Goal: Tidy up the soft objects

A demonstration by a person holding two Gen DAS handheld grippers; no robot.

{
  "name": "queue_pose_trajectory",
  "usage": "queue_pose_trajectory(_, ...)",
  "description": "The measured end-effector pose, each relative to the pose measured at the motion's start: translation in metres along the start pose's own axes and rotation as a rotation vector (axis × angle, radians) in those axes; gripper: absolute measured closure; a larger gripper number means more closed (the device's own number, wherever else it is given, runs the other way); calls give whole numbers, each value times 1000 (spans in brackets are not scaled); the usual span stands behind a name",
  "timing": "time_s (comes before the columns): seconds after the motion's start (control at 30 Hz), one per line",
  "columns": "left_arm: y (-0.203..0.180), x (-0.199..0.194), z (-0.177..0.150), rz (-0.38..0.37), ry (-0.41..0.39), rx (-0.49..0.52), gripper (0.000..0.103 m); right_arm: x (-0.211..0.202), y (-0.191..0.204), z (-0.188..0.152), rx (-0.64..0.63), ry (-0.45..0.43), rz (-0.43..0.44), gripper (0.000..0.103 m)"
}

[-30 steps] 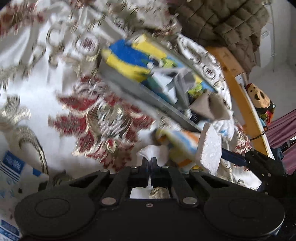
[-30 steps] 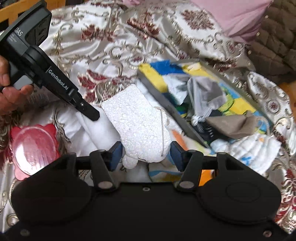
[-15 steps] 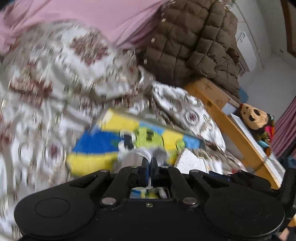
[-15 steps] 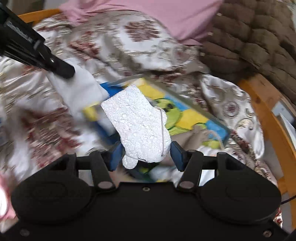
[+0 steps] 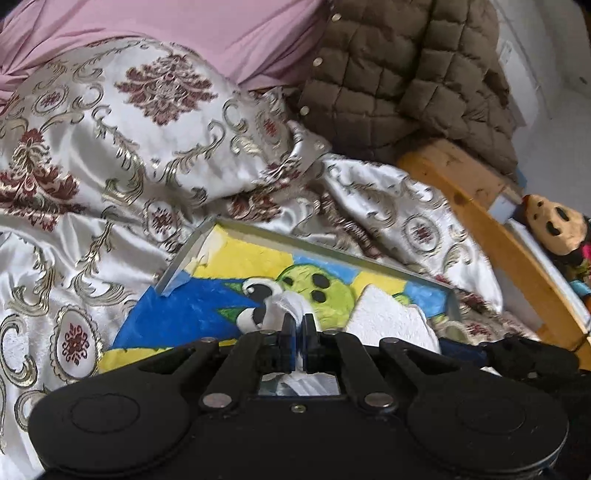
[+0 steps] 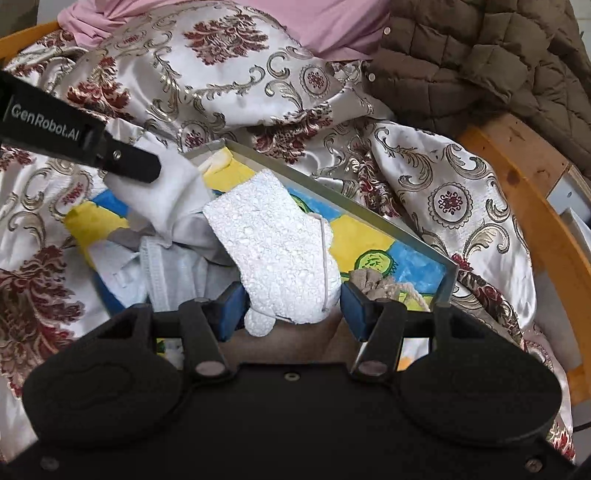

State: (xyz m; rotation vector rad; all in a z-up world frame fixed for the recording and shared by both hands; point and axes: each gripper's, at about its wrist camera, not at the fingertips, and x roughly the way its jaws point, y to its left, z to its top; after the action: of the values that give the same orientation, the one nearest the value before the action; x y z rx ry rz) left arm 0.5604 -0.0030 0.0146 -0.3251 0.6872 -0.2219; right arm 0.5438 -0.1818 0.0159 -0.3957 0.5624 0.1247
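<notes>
My left gripper [image 5: 298,325] is shut on a white cloth [image 5: 286,306], also seen in the right wrist view [image 6: 166,195], and holds it over the painted tray [image 5: 332,254]. My right gripper [image 6: 293,299] is shut on a white bumpy mitt [image 6: 273,251], held above the same tray [image 6: 332,199]. The mitt shows in the left wrist view [image 5: 388,317] too. The left gripper's finger [image 6: 125,162] reaches in from the left. Grey and white clothes [image 6: 162,266] and a brown cloth [image 6: 369,280] lie in the tray.
The tray rests on a white, red and gold patterned bedspread [image 5: 110,147]. A pink sheet [image 5: 221,29] and a brown quilted jacket [image 5: 406,74] lie behind. A wooden bed rail [image 5: 491,221] runs at right, with a plush toy [image 5: 554,225] beyond.
Both grippers have lifted and moved forward from the bedspread to over the tray, each keeping its cloth. The left view has tilted up toward the pillows.
</notes>
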Motion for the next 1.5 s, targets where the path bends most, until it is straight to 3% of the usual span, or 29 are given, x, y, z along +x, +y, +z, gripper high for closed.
queue_pose_trajectory(0.2, 12, 6, -8, 62, 30, -35, 83, 14, -4, -6, 8, -10, -16, 33)
queue_pose_trajectory(0.37, 18, -7, -12, 86, 7, -58, 54, -14, -12, -13, 38, -89, -19, 13)
queue_pose_trajectory(0.47, 15, -22, -13, 92, -23, -50, 48, -34, -18, -17, 57, -148, -13, 2)
queue_pose_trajectory(0.6, 4, -53, -18, 87, -82, -11, 38, -65, -26, -21, 87, -222, -5, 1)
queue_pose_trajectory(0.67, -5, -74, -21, 89, -122, 19, 26, -86, -30, -25, 117, -261, 11, 1)
queue_pose_trajectory(0.87, -26, -146, -36, 69, -263, 36, 5, -149, -39, -40, 176, -362, 43, 1)
queue_pose_trajectory(1.0, -43, -200, -53, 72, -376, 75, 1, -190, -41, -50, 210, -421, 60, 1)
queue_pose_trajectory(1.17, -63, -254, -80, 65, -464, 119, 1, -235, -41, -66, 263, -485, 78, 1)
queue_pose_trajectory(1.5, -77, -332, -150, 103, -505, 176, 1, -281, -31, -110, 372, -448, 100, 1)
